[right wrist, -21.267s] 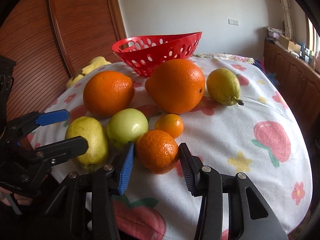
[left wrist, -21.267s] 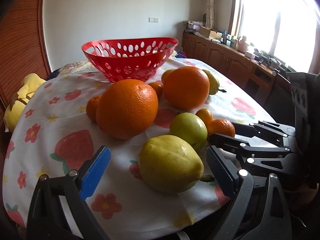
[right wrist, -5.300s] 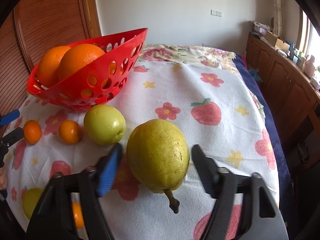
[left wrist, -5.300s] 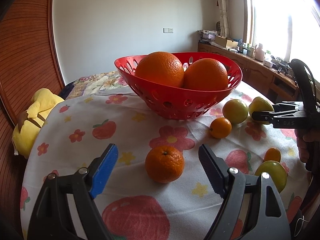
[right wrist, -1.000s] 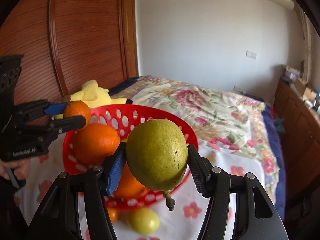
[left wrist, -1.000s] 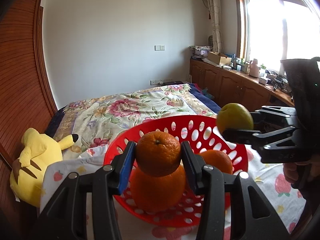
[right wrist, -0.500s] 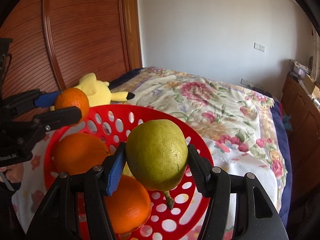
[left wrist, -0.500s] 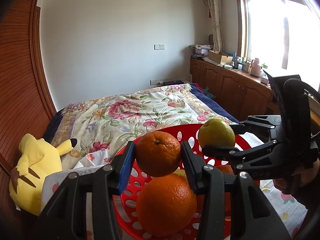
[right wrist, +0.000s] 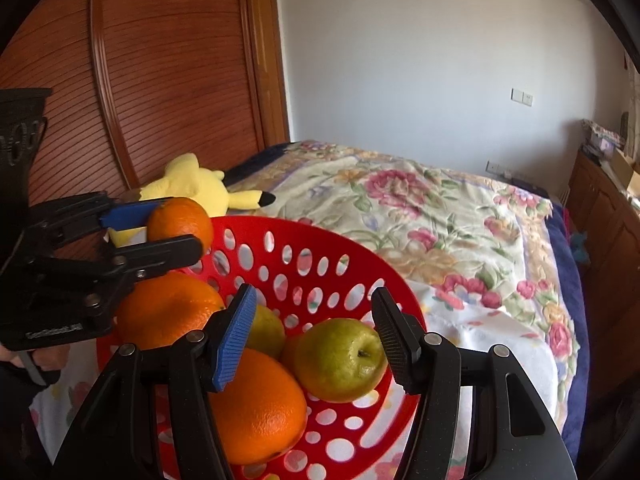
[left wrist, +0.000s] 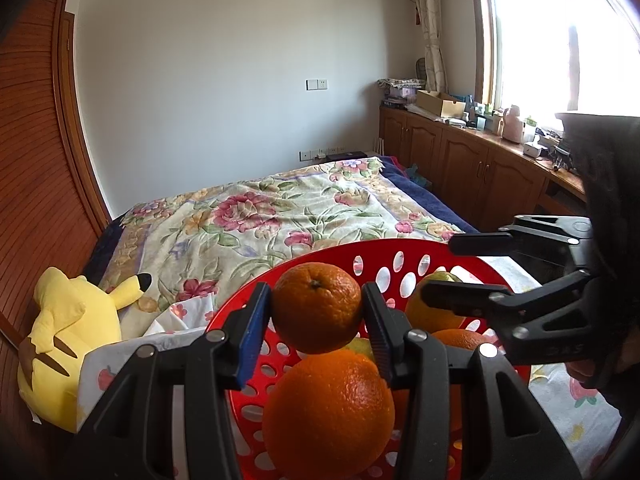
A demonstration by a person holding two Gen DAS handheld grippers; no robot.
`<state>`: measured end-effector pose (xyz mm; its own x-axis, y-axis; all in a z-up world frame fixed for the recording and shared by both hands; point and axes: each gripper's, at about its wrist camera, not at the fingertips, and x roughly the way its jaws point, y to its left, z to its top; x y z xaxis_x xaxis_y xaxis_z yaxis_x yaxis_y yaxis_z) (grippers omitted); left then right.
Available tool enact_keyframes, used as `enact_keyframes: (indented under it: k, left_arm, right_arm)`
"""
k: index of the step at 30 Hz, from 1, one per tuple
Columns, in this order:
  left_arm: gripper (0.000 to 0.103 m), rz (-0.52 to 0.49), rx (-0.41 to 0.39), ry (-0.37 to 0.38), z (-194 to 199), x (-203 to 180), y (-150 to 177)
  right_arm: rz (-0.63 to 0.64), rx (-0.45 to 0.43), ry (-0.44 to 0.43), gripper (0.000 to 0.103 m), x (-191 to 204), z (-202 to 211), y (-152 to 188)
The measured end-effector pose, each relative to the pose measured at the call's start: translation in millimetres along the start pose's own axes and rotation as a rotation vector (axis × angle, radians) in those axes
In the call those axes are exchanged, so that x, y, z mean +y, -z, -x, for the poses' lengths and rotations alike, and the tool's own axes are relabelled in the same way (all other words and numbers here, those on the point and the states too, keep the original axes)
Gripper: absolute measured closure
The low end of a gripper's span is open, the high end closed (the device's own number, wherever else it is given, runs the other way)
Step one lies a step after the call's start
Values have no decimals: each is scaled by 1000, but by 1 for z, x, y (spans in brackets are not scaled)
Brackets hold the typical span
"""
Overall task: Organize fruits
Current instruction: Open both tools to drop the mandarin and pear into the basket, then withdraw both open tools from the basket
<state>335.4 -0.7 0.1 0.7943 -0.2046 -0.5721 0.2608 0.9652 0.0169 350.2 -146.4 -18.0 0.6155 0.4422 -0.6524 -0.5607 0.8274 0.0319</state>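
Note:
My left gripper point(left wrist: 318, 314) is shut on a small orange point(left wrist: 317, 307) and holds it above the red perforated basket point(left wrist: 384, 254). It shows at the left of the right wrist view point(right wrist: 170, 228), still holding the orange point(right wrist: 181, 222). My right gripper point(right wrist: 314, 336) is open over the basket point(right wrist: 320, 252). A green-yellow pear point(right wrist: 340, 364) lies in the basket just below its jaws. Two large oranges point(right wrist: 256, 404) point(right wrist: 168, 308) and a yellow-green fruit point(right wrist: 266, 330) also lie in the basket. The right gripper point(left wrist: 464, 268) appears at the right of the left wrist view.
The basket stands on a white fruit-print tablecloth point(right wrist: 492, 336). Behind it is a bed with a floral quilt point(left wrist: 256, 216) and a yellow plush toy point(left wrist: 68, 320). Wooden wardrobe doors point(right wrist: 160, 80) are at the left, low cabinets point(left wrist: 472, 172) under the window at the right.
My right gripper has opened and let the pear go; the pear now lies in the basket. My left gripper still holds the small orange over the basket, a little lower.

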Motion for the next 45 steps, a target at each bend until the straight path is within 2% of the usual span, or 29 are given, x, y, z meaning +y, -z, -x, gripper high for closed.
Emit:
enact_keyframes:
  k: [13,23,33,45]
  left_arm:
    - [56,-24,37,11,-12,-15,-1]
    - [55,-36,26,9,-6,-18,0]
    - [55,-31,-5,17,34,-26,18]
    - [46,-22,-44,29,95,-40,48]
  right_arm:
    - [-4,2,23,42,-3,12,17]
    - [-10,6,30,42,-4,18,25]
    - [-33,-19,43,42,10,45,38]
    - [-58,-47,56,42,40,94,67]
